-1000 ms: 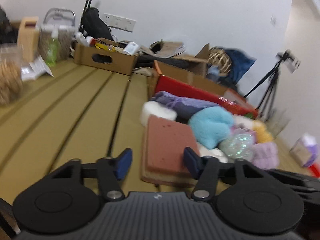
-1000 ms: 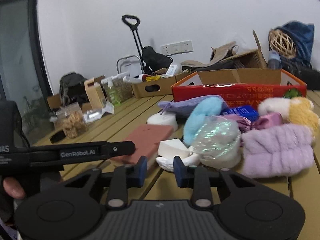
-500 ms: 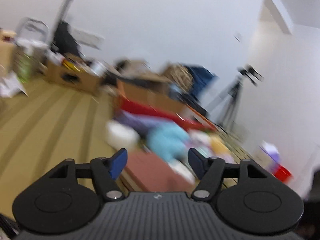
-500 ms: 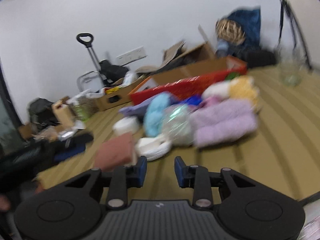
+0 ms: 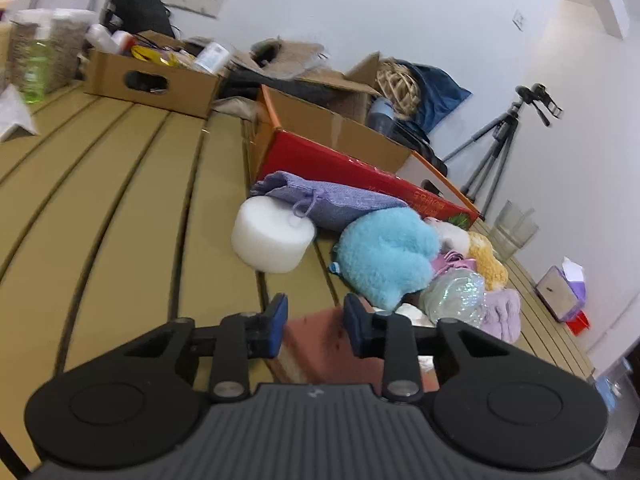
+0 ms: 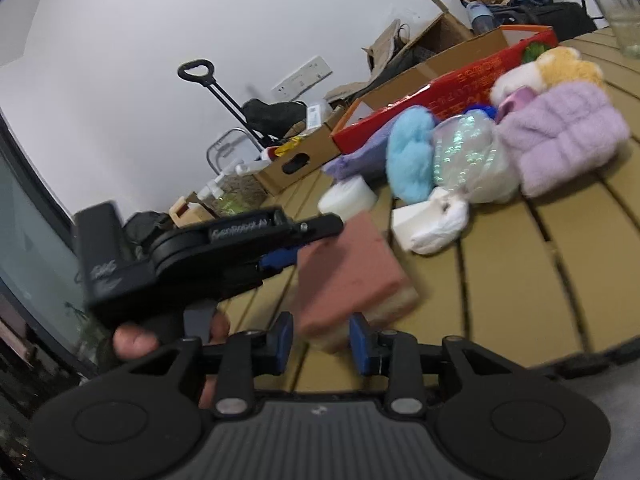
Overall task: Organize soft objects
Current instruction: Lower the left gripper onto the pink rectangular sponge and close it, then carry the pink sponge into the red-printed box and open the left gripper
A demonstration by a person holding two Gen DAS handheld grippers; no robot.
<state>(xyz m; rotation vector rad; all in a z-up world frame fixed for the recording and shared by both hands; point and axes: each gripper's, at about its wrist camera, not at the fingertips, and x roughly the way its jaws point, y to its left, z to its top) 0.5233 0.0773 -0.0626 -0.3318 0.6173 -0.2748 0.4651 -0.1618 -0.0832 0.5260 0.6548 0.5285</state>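
The left gripper (image 5: 315, 330) has just closed on the pink sponge (image 6: 348, 276), holding it tilted above the table (image 6: 516, 280). The right gripper (image 6: 321, 340) has been opening; its jaws stand apart, just before the sponge's near corner. Beyond lie the white foam (image 5: 272, 236), blue plush (image 5: 386, 254) and red box (image 5: 340, 164)

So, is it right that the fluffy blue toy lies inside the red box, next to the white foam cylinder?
Not quite: the fluffy blue toy lies on the table in front of the red box, not inside it, though it is next to the white foam cylinder. The left wrist view shows this.
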